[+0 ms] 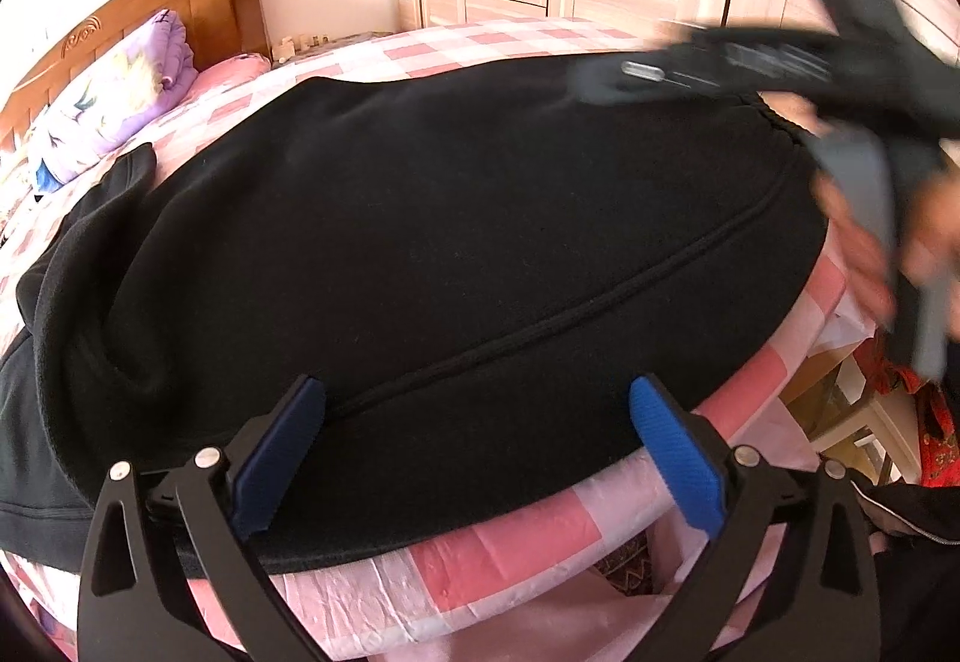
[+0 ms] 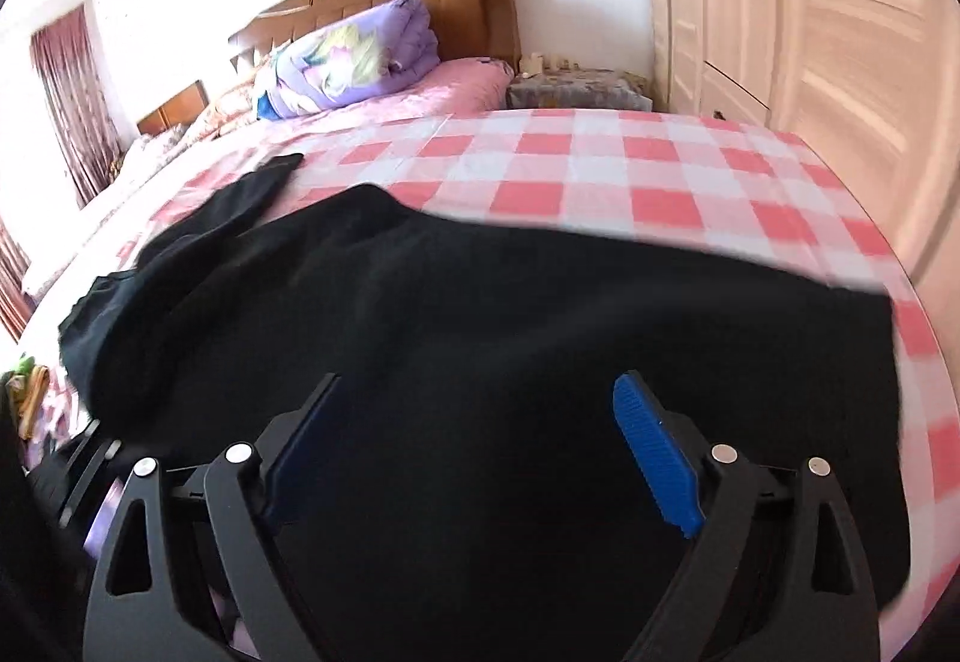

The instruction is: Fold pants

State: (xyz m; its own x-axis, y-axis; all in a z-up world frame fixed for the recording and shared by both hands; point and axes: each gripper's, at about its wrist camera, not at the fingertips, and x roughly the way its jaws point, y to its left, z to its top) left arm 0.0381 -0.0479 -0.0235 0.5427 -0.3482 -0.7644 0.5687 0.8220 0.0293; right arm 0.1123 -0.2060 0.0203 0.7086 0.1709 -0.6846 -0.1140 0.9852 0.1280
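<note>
Between the spread fingers of the left gripper (image 1: 477, 392), holding nothing, the black pants (image 1: 456, 218) lie flat on the checked bedspread (image 1: 510, 536). Ahead of the right gripper (image 2: 480, 392), likewise gaping and empty, a shallow pinch could lift one layer only, skewing the fold.

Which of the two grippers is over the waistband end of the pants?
The right gripper: the left camera shows it blurred over the gathered waistband of the black pants. The left gripper hangs open at the near edge.

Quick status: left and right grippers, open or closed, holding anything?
Left gripper: open, empty, above the black fleece pants.
Right gripper: open, empty, above the same pants.
</note>
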